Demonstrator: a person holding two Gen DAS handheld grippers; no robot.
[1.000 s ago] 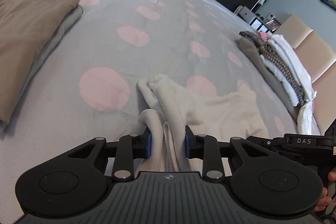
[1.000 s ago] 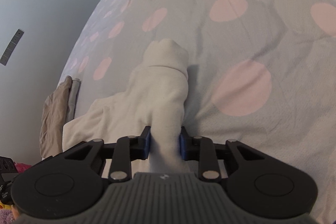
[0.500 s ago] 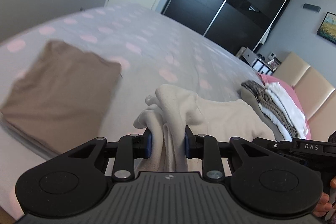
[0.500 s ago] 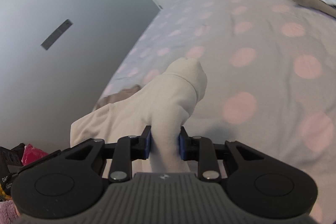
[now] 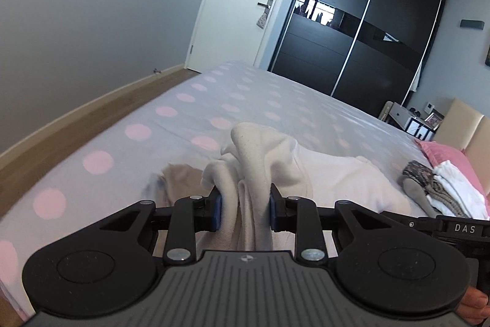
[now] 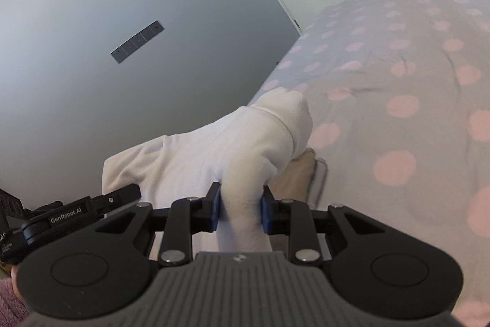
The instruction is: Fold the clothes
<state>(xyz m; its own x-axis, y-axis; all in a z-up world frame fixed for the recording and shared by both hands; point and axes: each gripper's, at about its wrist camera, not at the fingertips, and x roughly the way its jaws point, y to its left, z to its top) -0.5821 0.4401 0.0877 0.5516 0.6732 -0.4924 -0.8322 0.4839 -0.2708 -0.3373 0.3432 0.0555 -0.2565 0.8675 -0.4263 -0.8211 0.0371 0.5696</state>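
A cream sweatshirt (image 5: 333, 173) hangs lifted between both grippers above the bed. My left gripper (image 5: 245, 212) is shut on a bunched fold of it. My right gripper (image 6: 240, 212) is shut on another part of the cream sweatshirt (image 6: 196, 155), whose cuffed end sticks out past the fingers. A folded tan garment (image 5: 179, 181) lies on the bed below the sweatshirt, mostly hidden by it; its edge also shows in the right wrist view (image 6: 301, 170).
The bed has a grey cover with pink dots (image 5: 232, 100). A stack of folded clothes (image 5: 441, 189) lies at the right by a pink pillow (image 5: 444, 150). The bed's left edge drops to a wood floor (image 5: 79, 118). A door and dark wardrobe stand behind.
Both grippers have lifted and tilted up with the sweatshirt, carrying it leftward over the folded tan garment. The views now show the wall, door and wardrobe.
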